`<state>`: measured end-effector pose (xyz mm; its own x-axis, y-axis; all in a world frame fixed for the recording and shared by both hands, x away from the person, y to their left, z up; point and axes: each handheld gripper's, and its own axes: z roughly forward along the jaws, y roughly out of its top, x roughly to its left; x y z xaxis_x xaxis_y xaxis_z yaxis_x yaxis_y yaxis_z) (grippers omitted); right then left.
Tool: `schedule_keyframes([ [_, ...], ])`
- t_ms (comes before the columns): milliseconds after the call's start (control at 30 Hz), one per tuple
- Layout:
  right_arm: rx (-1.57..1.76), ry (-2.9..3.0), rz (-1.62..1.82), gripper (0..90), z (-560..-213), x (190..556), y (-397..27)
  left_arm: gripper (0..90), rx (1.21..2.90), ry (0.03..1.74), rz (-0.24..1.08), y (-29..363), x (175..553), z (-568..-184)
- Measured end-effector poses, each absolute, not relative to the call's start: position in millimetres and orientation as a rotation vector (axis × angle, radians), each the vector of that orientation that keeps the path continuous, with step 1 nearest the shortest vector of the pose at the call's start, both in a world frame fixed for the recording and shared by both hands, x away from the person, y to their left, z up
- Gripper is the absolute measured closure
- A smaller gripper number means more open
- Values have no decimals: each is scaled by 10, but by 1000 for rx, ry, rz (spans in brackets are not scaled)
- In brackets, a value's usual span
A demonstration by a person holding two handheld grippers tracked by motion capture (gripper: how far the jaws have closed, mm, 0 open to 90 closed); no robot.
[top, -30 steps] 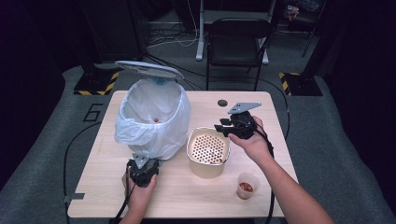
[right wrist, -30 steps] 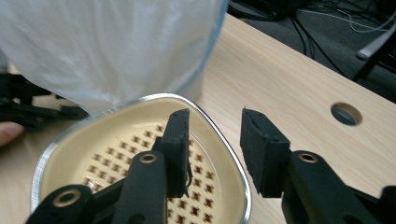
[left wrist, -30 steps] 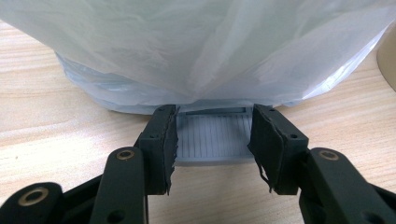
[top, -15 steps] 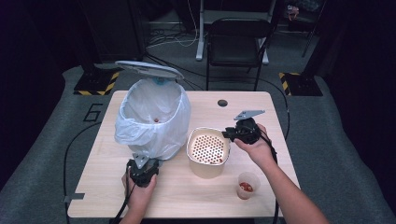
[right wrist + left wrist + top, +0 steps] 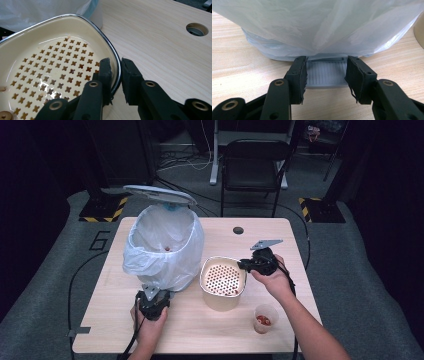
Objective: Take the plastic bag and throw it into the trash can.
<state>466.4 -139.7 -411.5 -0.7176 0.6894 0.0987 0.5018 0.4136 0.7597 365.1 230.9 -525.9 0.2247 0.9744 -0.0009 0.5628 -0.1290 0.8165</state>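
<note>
both grippers clamped: one on the bin pedal, one on the strainer rim

at the left of the table (image 5: pixel 100 320) the left gripper (image 5: pixel 152 301) sits low by the near edge, pointing at the foot of the white bin (image 5: pixel 162 247). in the left gripper view its pads (image 5: pixel 300 75) squeeze the sides of the grey ribbed pedal (image 5: pixel 325 73) that sticks out from under the bin. the loose plastic bag (image 5: pixel 319 27) hangs down over the pedal's back edge and hides the bin wall behind it. the bin's lid (image 5: pixel 159 194) stands raised above the back rim, and a small reddish bit lies inside the bag.

just right of the bin, touching or nearly touching the bag, stands the cream strainer (image 5: pixel 223 281) with its floor of cross-shaped holes; a few small brown bits lie on the floor near the person's side.

the right gripper (image 5: pixel 246 265) comes at the strainer from the right. its jaws have just been closing, and in the right gripper view one pad is inside the wall, the other outside, pinching the dark metal rim (image 5: pixel 117 67) between them.

further right and nearer the person, a small clear cup (image 5: pixel 265 317) with red bits stands apart from the strainer, beside the right forearm. a round hole (image 5: pixel 238 230) shows in the tabletop at the back. a dark chair (image 5: pixel 252 165) stands behind the table.
</note>
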Motion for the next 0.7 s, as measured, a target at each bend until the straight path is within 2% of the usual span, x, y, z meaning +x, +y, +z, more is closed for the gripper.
schedule_keyframes([
  [700,980,2508,1201,806,-4099,4419,-1379,514,1785,1427,740,2307,3653,-5262],
])
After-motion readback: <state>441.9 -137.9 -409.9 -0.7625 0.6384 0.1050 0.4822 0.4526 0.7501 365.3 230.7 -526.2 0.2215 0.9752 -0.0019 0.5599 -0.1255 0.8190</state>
